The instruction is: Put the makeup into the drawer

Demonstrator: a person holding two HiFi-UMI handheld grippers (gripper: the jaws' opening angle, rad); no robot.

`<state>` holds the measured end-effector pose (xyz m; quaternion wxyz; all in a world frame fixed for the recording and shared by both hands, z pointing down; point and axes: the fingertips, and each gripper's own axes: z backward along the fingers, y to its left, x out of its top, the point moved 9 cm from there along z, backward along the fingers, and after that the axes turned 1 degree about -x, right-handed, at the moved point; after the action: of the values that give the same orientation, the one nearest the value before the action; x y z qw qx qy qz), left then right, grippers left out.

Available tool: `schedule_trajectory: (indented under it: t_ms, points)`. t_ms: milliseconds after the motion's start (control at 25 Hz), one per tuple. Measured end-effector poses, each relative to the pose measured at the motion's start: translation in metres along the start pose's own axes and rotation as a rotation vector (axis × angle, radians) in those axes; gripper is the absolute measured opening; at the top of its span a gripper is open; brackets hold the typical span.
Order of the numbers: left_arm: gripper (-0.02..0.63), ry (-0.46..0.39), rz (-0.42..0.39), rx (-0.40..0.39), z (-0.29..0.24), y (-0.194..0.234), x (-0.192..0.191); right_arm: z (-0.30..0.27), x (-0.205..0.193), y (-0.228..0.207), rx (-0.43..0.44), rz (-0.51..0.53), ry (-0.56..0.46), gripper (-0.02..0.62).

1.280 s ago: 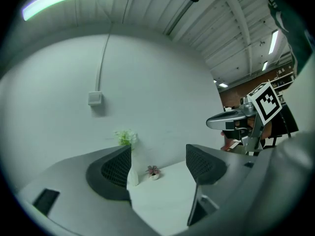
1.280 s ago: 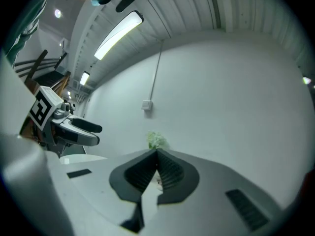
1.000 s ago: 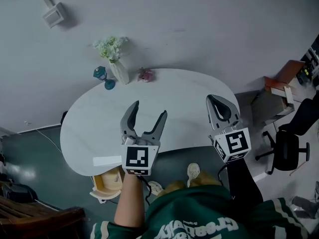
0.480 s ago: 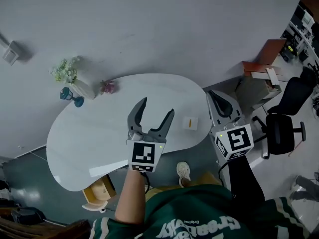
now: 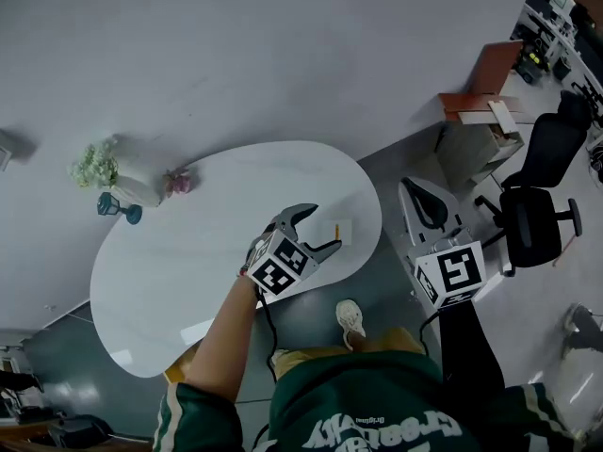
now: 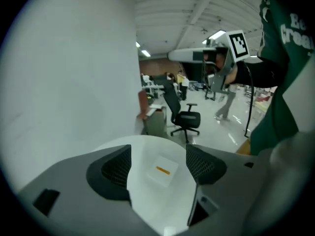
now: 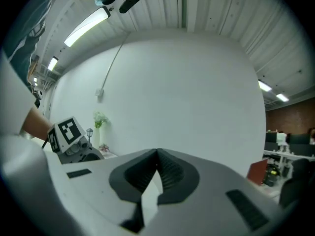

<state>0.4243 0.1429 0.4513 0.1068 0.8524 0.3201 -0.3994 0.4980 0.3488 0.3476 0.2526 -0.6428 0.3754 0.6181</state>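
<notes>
A small flat white makeup box point(image 5: 341, 229) with an orange mark lies near the right end of the white oval table point(image 5: 188, 252). My left gripper point(image 5: 325, 228) is stretched out low over the table, open, its fingertips just short of the box. In the left gripper view the box point(image 6: 162, 170) shows on the tabletop in the gap between the open jaws of that gripper point(image 6: 158, 154), untouched. My right gripper point(image 5: 413, 188) hangs off the table's right side over the floor, shut and empty; its tips point(image 7: 157, 154) meet. No drawer is clearly visible.
At the table's far left stand a vase of pale flowers point(image 5: 94, 168), a blue goblet-shaped ornament point(image 5: 118, 210) and a small pink item point(image 5: 177, 182). A black office chair point(image 5: 542, 215) and a grey cabinet point(image 5: 480, 144) with a reddish board are at the right.
My left gripper has reached forward and right to the table's right end, where the white box has come into view. The right gripper has stayed shut beside the table.
</notes>
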Motion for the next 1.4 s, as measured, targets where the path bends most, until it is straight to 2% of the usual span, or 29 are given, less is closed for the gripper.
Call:
schedule_trajectory:
  t_ms: [120, 480, 640, 800, 960, 1160, 1280, 1400]
  points:
    - [0.351, 0.137, -0.069, -0.134, -0.033, -0.002, -0.015, 0.015, -0.010, -0.019, -0.050, -0.022, 0.014, 0.005]
    - [0.359, 0.473, -0.355, -0.374, -0.106, -0.002, -0.033, 0.046, -0.025, -0.051, -0.121, -0.031, 0.043, 0.005]
    - [0.359, 0.580, -0.420, -0.454, -0.129, -0.006, -0.035, 0.058, -0.029, -0.062, -0.155, -0.034, 0.056, 0.005]
    - [0.353, 0.636, -0.461, -0.468, -0.141, -0.009, -0.038, 0.065, -0.031, -0.068, -0.179, -0.042, 0.058, 0.005]
    - [0.284, 0.652, -0.507, -0.467, -0.144, -0.008, -0.034, 0.065, -0.030, -0.068, -0.181, -0.026, 0.059, 0.005]
    - [0.282, 0.623, -0.461, -0.440, -0.136, -0.009, -0.037, 0.062, -0.028, -0.067, -0.167, -0.014, 0.058, 0.005]
    - [0.282, 0.573, -0.428, -0.371, -0.125, -0.008, -0.032, 0.058, -0.025, -0.066, -0.158, -0.013, 0.045, 0.005]
    - [0.282, 0.471, -0.374, -0.237, -0.106, -0.001, -0.017, 0.050, -0.019, -0.061, -0.141, -0.010, 0.024, 0.005]
